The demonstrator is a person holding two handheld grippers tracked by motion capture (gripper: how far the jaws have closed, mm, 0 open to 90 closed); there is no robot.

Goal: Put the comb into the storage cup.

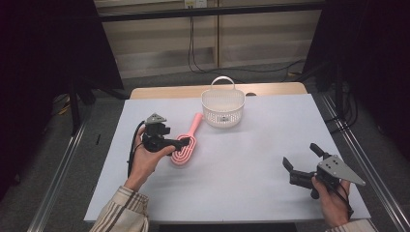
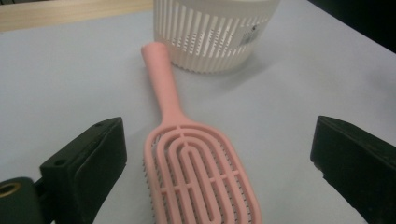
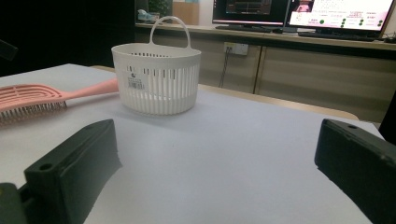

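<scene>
Left tongs are apart, jaws spread wide. In the left gripper view the pink hairbrush lies between the two jaws, and neither pad touches it. Nothing is clamped.

The hairbrush rests flat on the table, left of centre and closer to the left edge than the right. Its vented oval back faces up and the bristles face down onto the surface. The handle runs toward the far edge and ends just beside the white basket; from the high view I can't tell whether it touches. The brush head is the end nearest the left tongs, which sit low over it from the left side.

The basket stands upright near the middle of the far edge, handle loop up, with slotted walls and a small label on the side.

Right tongs are also apart, with only bare table between the jaws in the right gripper view. They're held near the right edge toward the near right corner, well apart from both brush and basket, pointing roughly toward the basket.

The white sheet covers most of the table, with a wood strip showing along the far edge.
</scene>
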